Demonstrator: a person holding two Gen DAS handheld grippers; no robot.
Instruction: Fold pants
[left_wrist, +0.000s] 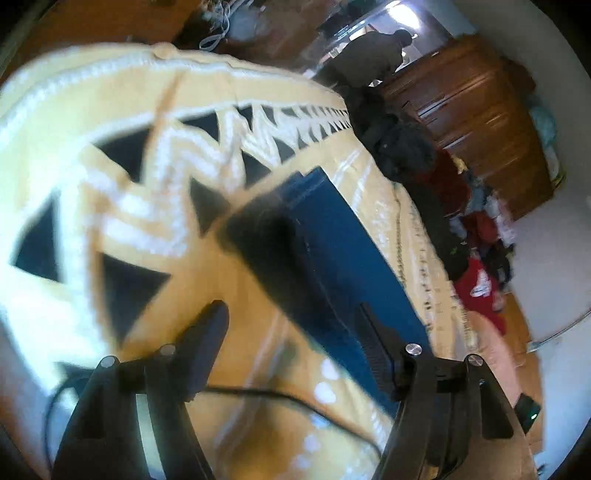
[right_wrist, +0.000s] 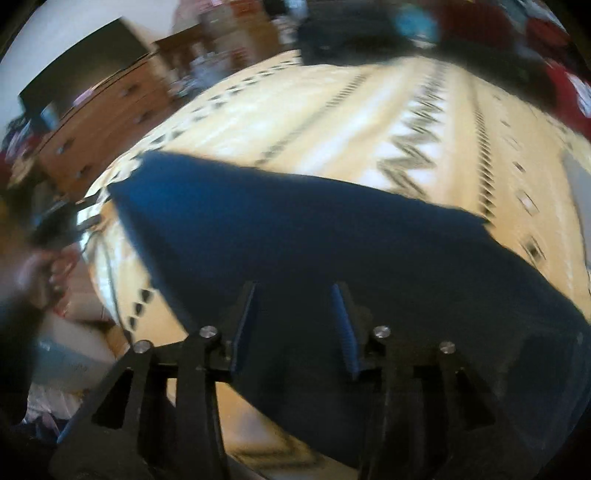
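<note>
While both views blur, the pants (right_wrist: 295, 243) lie flat as a blue strip on the blanket (right_wrist: 332, 122). Tilted downward, the right gripper (right_wrist: 295, 295) hovers over them, jaws apart, holding nothing. Likewise angled down, the left gripper (left_wrist: 291, 310) gapes empty above their edge.

No legible text, label, brand, number or sign in either view. Both pictures are blurred. In the left wrist view a red garment (left_wrist: 478, 286), well off to the right of the tongs' tips, bears a white mark, possibly a printed logo, but no characters can be made out. The right wrist view shows a similar white patch on red cloth (right_wrist: 576, 92), far right of the tongs, equally unreadable.
</note>
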